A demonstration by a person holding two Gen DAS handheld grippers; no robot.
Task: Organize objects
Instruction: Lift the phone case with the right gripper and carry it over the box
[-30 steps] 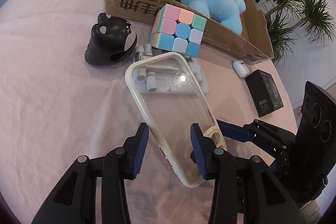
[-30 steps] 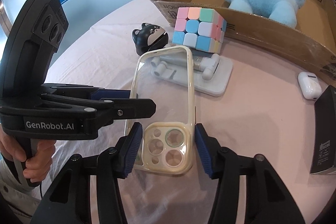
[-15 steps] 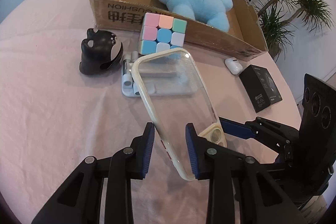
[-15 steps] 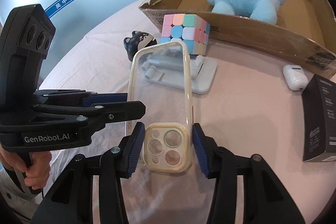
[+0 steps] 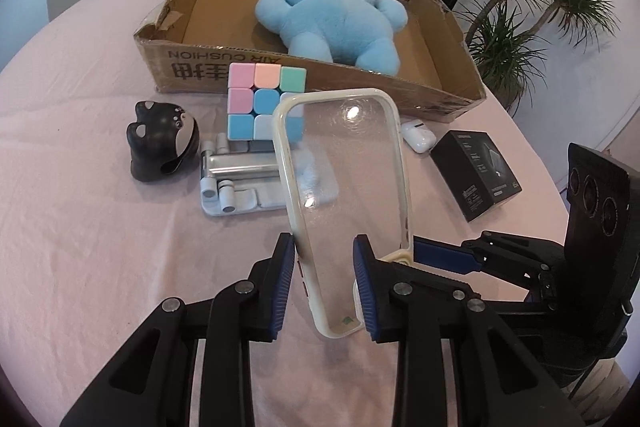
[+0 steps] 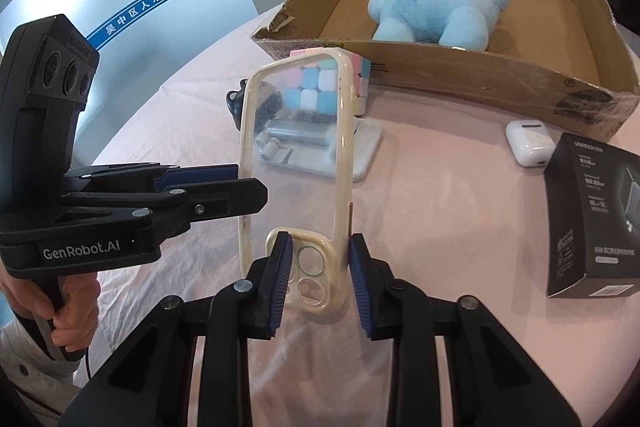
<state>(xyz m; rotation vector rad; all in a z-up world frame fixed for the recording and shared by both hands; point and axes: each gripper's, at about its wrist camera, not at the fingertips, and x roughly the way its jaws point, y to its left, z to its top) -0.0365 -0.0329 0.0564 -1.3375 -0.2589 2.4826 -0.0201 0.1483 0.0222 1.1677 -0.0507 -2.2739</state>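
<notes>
A clear phone case (image 5: 344, 167) with a cream rim hangs tilted above the pink tablecloth, held from both ends. My left gripper (image 5: 322, 267) is shut on its lower edge. My right gripper (image 6: 316, 259) has its jaws closing on the camera-cutout end of the phone case (image 6: 296, 155), and its pads touch both sides. The left gripper (image 6: 240, 187) shows side-on in the right wrist view, with a hand around its handle. The right gripper (image 5: 432, 255) reaches in from the right in the left wrist view.
An open cardboard box (image 5: 192, 63) at the back holds a blue plush toy (image 5: 332, 19). In front lie a pastel puzzle cube (image 5: 256, 95), a black figurine (image 5: 160, 143), a grey folding stand (image 5: 240, 187), a white earbud case (image 5: 418, 137) and a black carton (image 5: 476, 171).
Both pairs of jaws have narrowed onto the phone case. The case has come up off the cloth and now stands steeper. Both grippers have risen and pulled back a little.
</notes>
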